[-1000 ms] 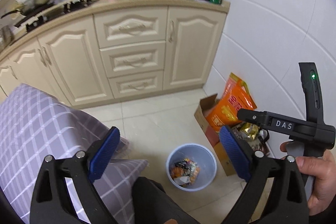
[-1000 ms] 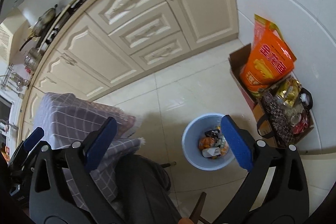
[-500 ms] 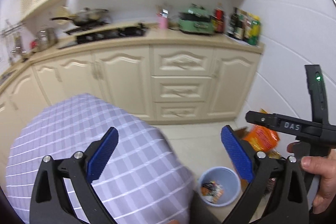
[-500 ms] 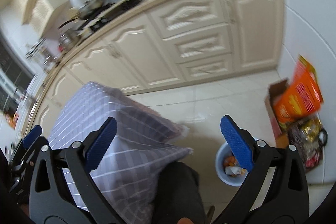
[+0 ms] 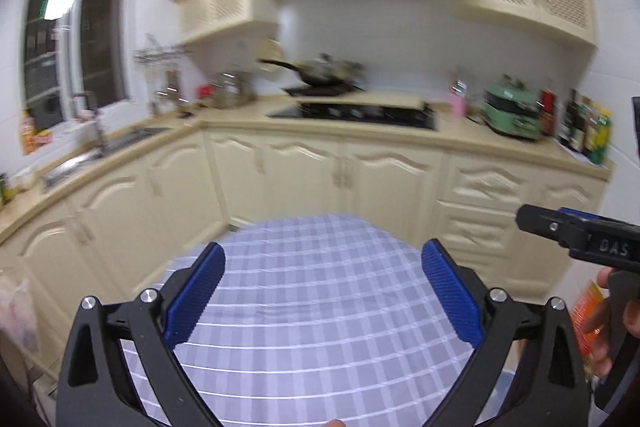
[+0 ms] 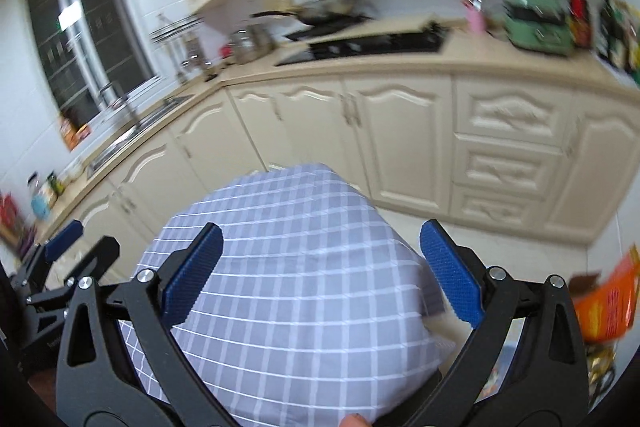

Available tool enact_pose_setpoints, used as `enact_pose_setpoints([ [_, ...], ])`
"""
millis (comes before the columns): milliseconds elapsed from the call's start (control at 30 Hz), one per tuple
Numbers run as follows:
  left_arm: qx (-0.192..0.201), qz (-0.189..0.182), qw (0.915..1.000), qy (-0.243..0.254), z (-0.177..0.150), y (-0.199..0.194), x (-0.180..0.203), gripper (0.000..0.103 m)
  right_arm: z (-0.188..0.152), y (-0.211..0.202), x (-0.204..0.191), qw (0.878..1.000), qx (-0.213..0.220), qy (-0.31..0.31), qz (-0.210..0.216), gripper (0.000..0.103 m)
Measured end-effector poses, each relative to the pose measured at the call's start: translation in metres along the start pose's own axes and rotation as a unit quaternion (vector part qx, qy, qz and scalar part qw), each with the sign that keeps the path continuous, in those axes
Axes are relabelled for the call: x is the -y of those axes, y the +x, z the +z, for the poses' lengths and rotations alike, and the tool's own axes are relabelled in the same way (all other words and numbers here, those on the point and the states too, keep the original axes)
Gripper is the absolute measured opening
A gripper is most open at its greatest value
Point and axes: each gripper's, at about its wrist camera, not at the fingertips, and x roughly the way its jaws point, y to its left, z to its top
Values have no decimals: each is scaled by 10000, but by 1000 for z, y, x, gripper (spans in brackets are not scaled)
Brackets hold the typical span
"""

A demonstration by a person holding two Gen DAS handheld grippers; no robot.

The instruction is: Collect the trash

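My left hand-held gripper [image 5: 322,287] is matt black plastic with small shiny metal screws, and its pads [image 5: 448,291] are blue rubber with a fine ribbed grain. My right hand-held gripper [image 6: 320,267] has the same build and finish. Below both lies a soft woven cloth [image 5: 320,315], lilac with white checks, matt and slightly creased. Behind the cloth, the cabinets [image 5: 304,179] look like cream painted wood with a low sheen. Above the cabinets, the counter [image 5: 240,125] is smooth beige stone, the stove top [image 5: 360,113] glossy black, and the sink [image 5: 76,163] brushed metal. The wall tiles [image 6: 624,259] are glossy white.
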Motion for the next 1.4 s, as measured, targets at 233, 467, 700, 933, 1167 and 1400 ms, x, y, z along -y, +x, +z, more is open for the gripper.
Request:
enact_pose_setpoints([
  [233,293,526,9975,-375,9,-34,-54,98,17,-8,-71,9973,352,-621,170,97],
  [467,417,800,9943,-563,9,-60,-82,98,25,-18,-117,9922,674,-1013,255,97],
  [700,691,926,9905,-751,16,-82,-93,98,22,-24,-135,9893,865,-1145,271,97],
  [933,766,1006,9882,-860,17,-91,-94,98,20,-28,-138,9890,908,-1121,319,97],
  [1167,770,1007,9876,-927,17,-91,-94,98,20,-27,-141,9886,916,-1149,332,97],
  [1400,707,1027,9879,-918,15,-90,-92,98,20,-25,-142,9887,892,-1146,362,97],
])
